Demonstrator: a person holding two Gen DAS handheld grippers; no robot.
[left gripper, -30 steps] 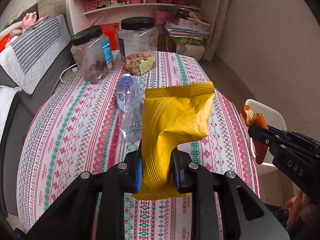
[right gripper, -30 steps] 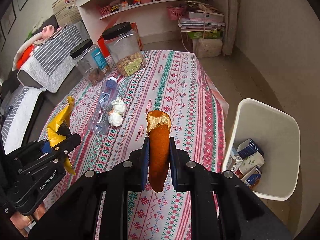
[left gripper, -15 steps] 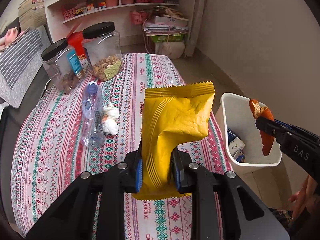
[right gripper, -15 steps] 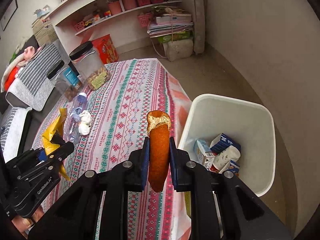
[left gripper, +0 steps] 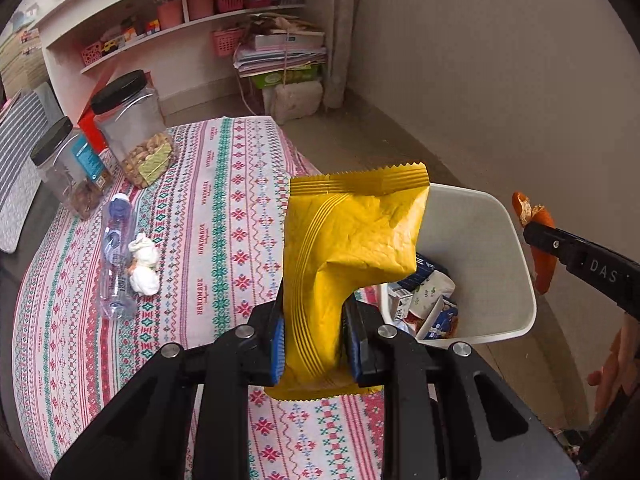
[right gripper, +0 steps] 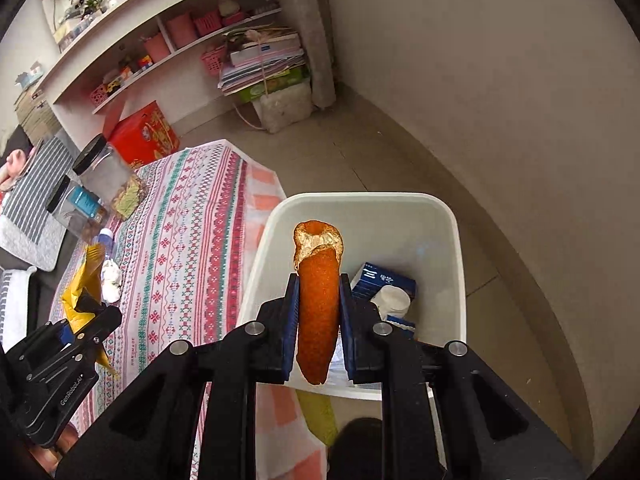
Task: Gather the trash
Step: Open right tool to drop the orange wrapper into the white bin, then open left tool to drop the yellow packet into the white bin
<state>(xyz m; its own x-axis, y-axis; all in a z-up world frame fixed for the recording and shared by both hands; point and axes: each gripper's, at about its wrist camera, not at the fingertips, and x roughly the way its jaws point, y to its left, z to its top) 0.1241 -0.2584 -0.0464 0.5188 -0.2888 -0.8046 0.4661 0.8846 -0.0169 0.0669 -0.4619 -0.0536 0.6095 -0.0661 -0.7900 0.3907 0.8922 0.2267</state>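
Note:
My left gripper (left gripper: 316,336) is shut on a crumpled yellow snack bag (left gripper: 352,232), held upright over the table's right edge beside the white bin (left gripper: 516,264). My right gripper (right gripper: 319,316) holds a strip of orange peel (right gripper: 318,280) straight above the bin (right gripper: 360,208). Its jaws are opening, with the peel still between the pads and touching them. Cartons and wrappers (right gripper: 384,284) lie at the bottom of the bin. A crushed clear bottle (left gripper: 116,256) and a wad of white tissue (left gripper: 144,268) lie on the patterned tablecloth (left gripper: 224,208).
Two black-lidded clear jars (left gripper: 136,132) stand at the table's far left. Behind are white shelves (left gripper: 192,28), a stack of papers (left gripper: 284,52) and a red box (right gripper: 144,136). A plain wall (right gripper: 500,120) runs close behind the bin. A hand (left gripper: 616,356) shows at the right.
Both grippers have swung right from over the table to the bin. The peel now hangs above the bin's opening, and the yellow bag has reached the table's right edge.

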